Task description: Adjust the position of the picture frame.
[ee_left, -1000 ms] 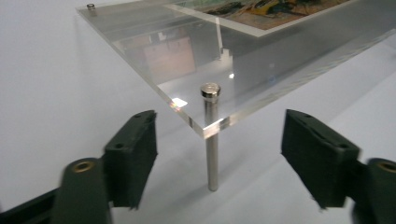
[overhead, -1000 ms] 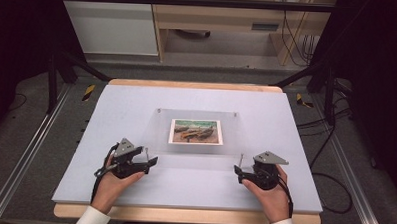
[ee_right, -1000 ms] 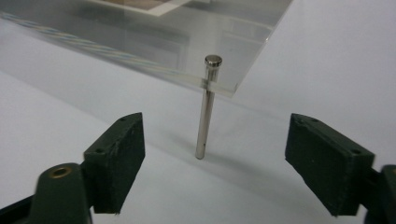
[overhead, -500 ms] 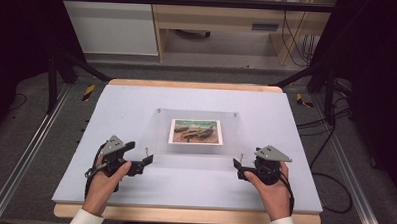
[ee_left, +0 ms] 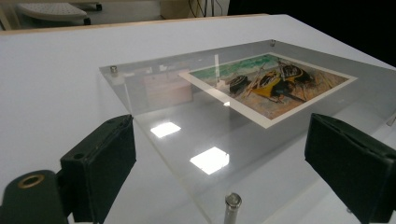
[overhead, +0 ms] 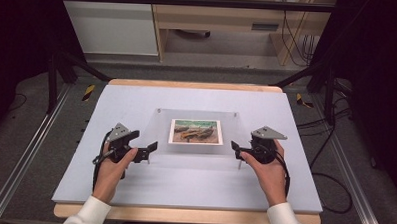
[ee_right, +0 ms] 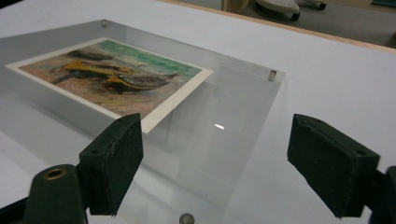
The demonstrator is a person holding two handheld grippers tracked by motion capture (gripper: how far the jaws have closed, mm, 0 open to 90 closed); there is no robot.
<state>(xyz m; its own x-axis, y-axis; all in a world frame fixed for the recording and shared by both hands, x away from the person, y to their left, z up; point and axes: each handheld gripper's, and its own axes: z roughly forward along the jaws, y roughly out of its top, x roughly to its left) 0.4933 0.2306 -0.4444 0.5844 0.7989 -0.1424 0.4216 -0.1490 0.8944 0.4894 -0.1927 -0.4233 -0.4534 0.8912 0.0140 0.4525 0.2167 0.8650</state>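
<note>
A clear acrylic frame [overhead: 158, 138] on short metal standoffs lies mid-table, with a boat picture [overhead: 196, 131] inside it. My left gripper [overhead: 151, 150] sits at the frame's near-left corner, pointing right. Its jaws have just been opening and stand open, with the corner standoff [ee_left: 232, 207] and the panel edge [ee_left: 177, 121] between them, untouched. My right gripper [overhead: 235, 149] faces the near-right corner. Its jaws have just been closing a little but remain open around the corner standoff [ee_right: 186, 218], pads clear of the panel [ee_right: 233, 107]. The picture [ee_left: 271, 88] [ee_right: 112, 74] lies beyond both gripper pads.
The white table top [overhead: 194, 187] has a wooden front edge [overhead: 183, 215] near the person's sleeves. Black frame posts [overhead: 53, 72] and cables [overhead: 334, 187] flank the table on the floor. A cabinet [overhead: 109, 24] stands behind.
Both hands have moved away from the table's front edge and risen slightly, up to the frame's near corners. The left jaws stand wider than a second ago.
</note>
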